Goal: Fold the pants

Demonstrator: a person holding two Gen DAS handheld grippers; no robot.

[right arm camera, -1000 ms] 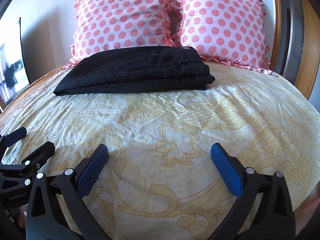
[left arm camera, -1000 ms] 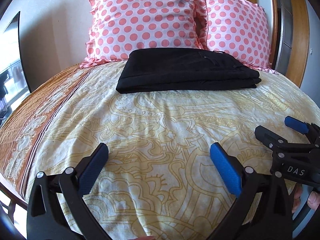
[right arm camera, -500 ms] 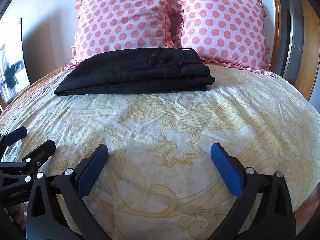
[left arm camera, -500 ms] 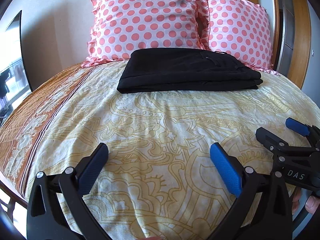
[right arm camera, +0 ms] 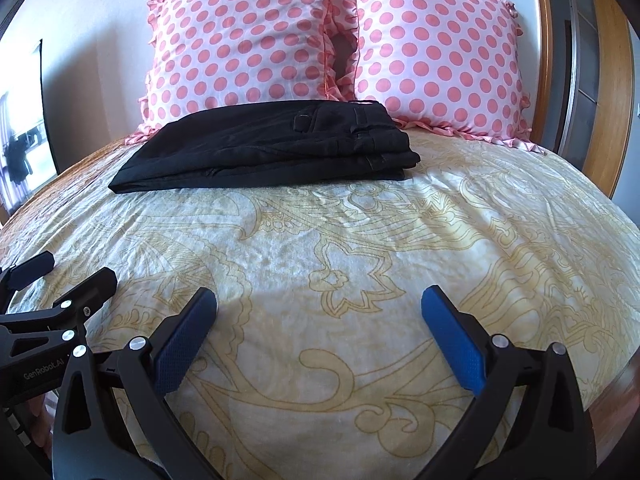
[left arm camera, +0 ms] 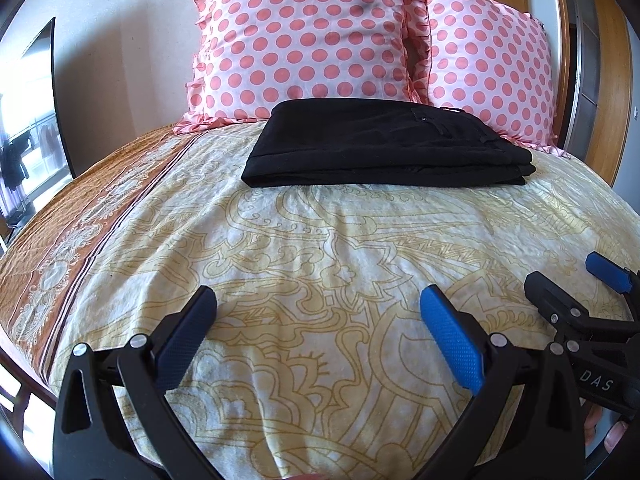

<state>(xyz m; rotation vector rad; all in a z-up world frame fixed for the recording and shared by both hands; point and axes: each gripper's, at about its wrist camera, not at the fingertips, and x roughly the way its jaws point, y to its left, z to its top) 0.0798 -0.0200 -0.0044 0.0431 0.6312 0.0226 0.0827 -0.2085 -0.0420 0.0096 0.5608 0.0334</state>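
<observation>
Black pants [left arm camera: 384, 144] lie folded in a flat rectangular stack at the far side of the bed, just in front of the pillows; they also show in the right wrist view [right arm camera: 272, 148]. My left gripper [left arm camera: 318, 312] is open and empty, low over the bedspread near the front edge, well short of the pants. My right gripper [right arm camera: 318, 312] is open and empty too, beside it on the right. Each gripper shows in the other's view: the right one [left arm camera: 576, 280] and the left one [right arm camera: 60, 272].
Two pink polka-dot pillows [left arm camera: 304, 40] [right arm camera: 436, 48] lean on the wall behind the pants. The yellow patterned bedspread [left arm camera: 320, 240] has an orange border on the left [left arm camera: 80, 232]. A wooden frame [right arm camera: 608, 80] stands at the right.
Both grippers have drifted slightly back and down from the pants; the view shifts a little. The pants have not moved and both grippers stay open.
</observation>
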